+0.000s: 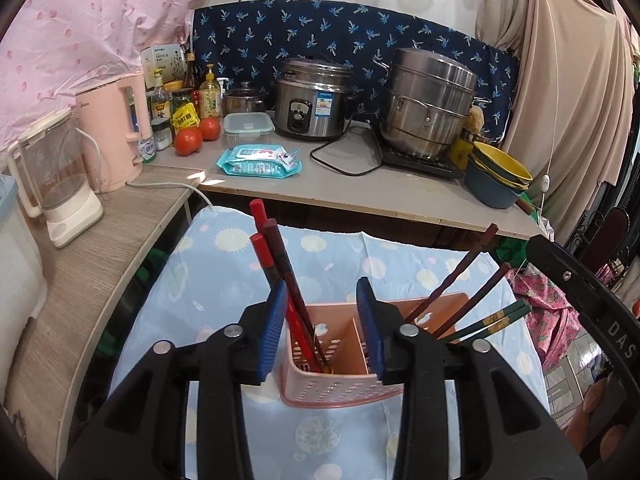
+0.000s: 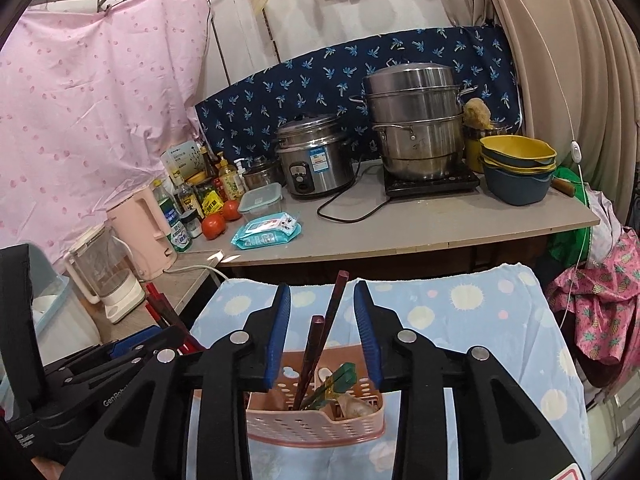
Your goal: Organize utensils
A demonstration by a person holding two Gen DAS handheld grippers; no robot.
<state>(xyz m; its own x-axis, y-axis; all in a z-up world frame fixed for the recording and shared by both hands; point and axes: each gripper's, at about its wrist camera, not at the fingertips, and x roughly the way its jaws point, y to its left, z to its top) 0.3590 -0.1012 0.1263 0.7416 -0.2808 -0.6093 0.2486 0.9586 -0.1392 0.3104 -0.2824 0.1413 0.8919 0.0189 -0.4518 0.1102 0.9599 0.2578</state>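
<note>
A pink perforated utensil holder (image 1: 332, 388) stands on a blue patterned cloth (image 1: 224, 292). Red and dark chopsticks (image 1: 276, 264) stand in its left compartment, against my left gripper's left pad. Brown chopsticks (image 1: 464, 276) and green chopsticks (image 1: 496, 320) lean out of its right side. My left gripper (image 1: 322, 320) is open over the holder. In the right wrist view the holder (image 2: 316, 420) holds brown chopsticks (image 2: 328, 328) and green chopsticks (image 2: 336, 380). My right gripper (image 2: 322, 328) is open, with its jaws either side of the brown chopsticks and apart from them. The left gripper's body (image 2: 100, 364) shows at the left.
A counter (image 1: 360, 188) behind holds a rice cooker (image 1: 312, 100), a steamer pot (image 1: 428, 104), stacked bowls (image 1: 496, 176), a wipes pack (image 1: 260, 160), tomatoes (image 1: 188, 140), bottles, a pink kettle (image 1: 112, 128) and a blender jug (image 1: 56, 184). Clothes hang at the right.
</note>
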